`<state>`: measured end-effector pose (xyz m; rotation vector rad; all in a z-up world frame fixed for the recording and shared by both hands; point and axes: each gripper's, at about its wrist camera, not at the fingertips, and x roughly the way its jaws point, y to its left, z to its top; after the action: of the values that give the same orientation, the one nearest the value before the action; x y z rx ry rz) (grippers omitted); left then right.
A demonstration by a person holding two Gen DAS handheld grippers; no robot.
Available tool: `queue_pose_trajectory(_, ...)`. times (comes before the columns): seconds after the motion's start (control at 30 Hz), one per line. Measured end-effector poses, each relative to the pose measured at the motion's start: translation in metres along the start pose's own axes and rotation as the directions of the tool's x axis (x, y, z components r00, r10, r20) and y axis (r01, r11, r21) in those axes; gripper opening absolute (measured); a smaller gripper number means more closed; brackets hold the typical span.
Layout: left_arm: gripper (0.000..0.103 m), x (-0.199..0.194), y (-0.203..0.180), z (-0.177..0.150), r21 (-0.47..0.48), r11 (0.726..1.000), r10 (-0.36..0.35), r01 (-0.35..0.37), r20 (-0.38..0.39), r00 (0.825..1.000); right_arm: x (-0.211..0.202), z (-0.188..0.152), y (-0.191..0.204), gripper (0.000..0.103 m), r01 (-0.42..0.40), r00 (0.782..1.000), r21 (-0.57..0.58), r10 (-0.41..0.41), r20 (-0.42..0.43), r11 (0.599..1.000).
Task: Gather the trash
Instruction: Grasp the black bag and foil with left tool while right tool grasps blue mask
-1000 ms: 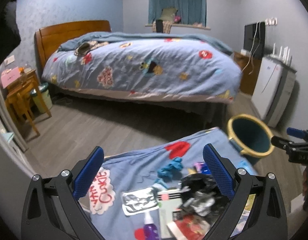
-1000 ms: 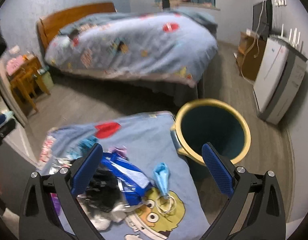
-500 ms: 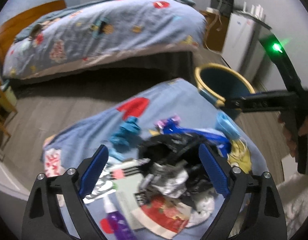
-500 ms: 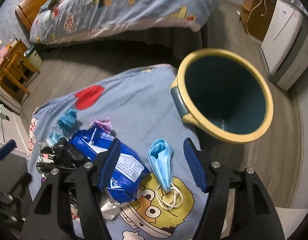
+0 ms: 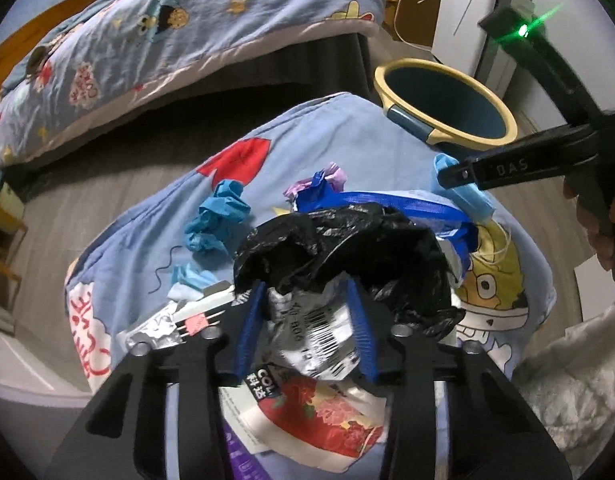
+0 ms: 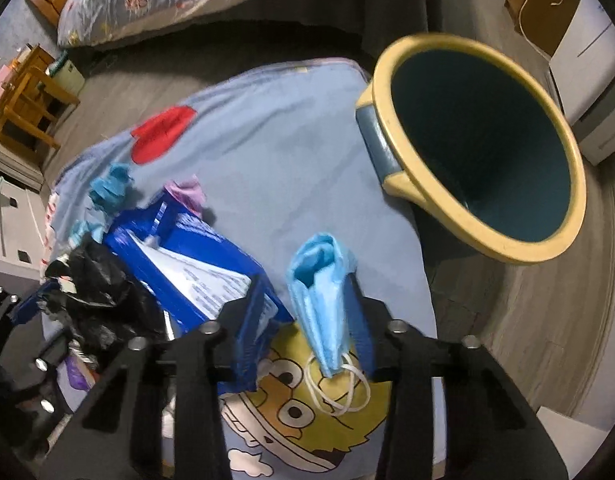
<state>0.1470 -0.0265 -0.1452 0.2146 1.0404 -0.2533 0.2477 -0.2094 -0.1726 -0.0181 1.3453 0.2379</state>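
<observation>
Both tongs are down in the litter heaped on the cloth-covered counter (image 6: pixel 291 152). The left tongs (image 5: pixel 307 312) look clenched on a silver wrapper (image 5: pixel 319 336) with a barcode, which bulges between the blue pads at the near edge of a black bag (image 5: pixel 347 248). The right tongs (image 6: pixel 307 320) straddle a folded blue mask (image 6: pixel 323 292); its right pad looks against the fold, the left pad sits beside a blue packet (image 6: pixel 203 264), and I cannot tell whether the grip has truly closed on the mask.

The bin (image 6: pixel 507 248) stands just off the counter's far right corner, tilted with its mouth open toward us and apparently empty. Still on the cloth are crumpled blue paper (image 5: pixel 219 220), a small purple scrap (image 6: pixel 187 196), the packet and the bag.

My worry is the left side. The bag overhangs the wrapper and touches the pad tips, so a lift could drag the bag along and spill whatever lies under it across the counter. On the right, the mask is limp and its white ear loops (image 6: pixel 339 392) lie loose below the pads; a thin pinch could let it slide out on the way to the bin, or the loops could snag the tongs at release. The left pad may also catch the packet's corner and tug it along.
</observation>
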Motion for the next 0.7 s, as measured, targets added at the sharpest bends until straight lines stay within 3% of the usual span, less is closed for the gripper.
queue_pose_trajectory(0.03,0.035,-0.001,0.001,0.0,-0.004,1.0,-0.004,0.004,0.001,1.0,0.004,-0.001,-0.001,0.031,-0.005,1.0,0.004,0.005,-0.015,1.0)
queue_pose_trajectory(0.1,0.032,-0.004,0.004,-0.001,-0.014,1.0,-0.005,0.005,0.004,1.0,0.007,0.0,-0.002,0.014,-0.016,1.0,0.011,0.016,-0.021,1.0)
queue_pose_trajectory(0.17,0.031,-0.008,0.006,0.0,-0.029,1.0,-0.01,0.01,0.014,1.0,0.004,0.0,-0.003,0.009,-0.019,1.0,0.017,0.019,-0.007,1.0)
queue_pose_trajectory(0.27,0.029,-0.02,0.009,0.002,-0.052,0.999,-0.014,0.016,0.045,0.999,-0.011,0.001,-0.004,0.008,-0.077,0.997,0.054,0.075,0.032,0.996)
queue_pose_trajectory(0.43,0.029,-0.049,0.01,0.007,-0.056,0.998,0.013,-0.006,0.118,0.993,-0.043,0.001,0.0,0.008,-0.092,0.99,0.045,0.086,0.115,0.995)
queue_pose_trajectory(0.6,0.029,-0.08,0.008,0.015,-0.047,0.998,0.045,-0.036,0.204,0.978,-0.081,0.006,0.0,0.008,-0.132,0.968,0.036,0.122,0.217,0.991)
queue_pose_trajectory(0.7,0.029,-0.096,0.007,0.023,-0.073,0.997,0.034,-0.016,0.251,0.967,-0.104,0.009,-0.002,0.008,-0.143,0.95,0.027,0.13,0.285,0.989)
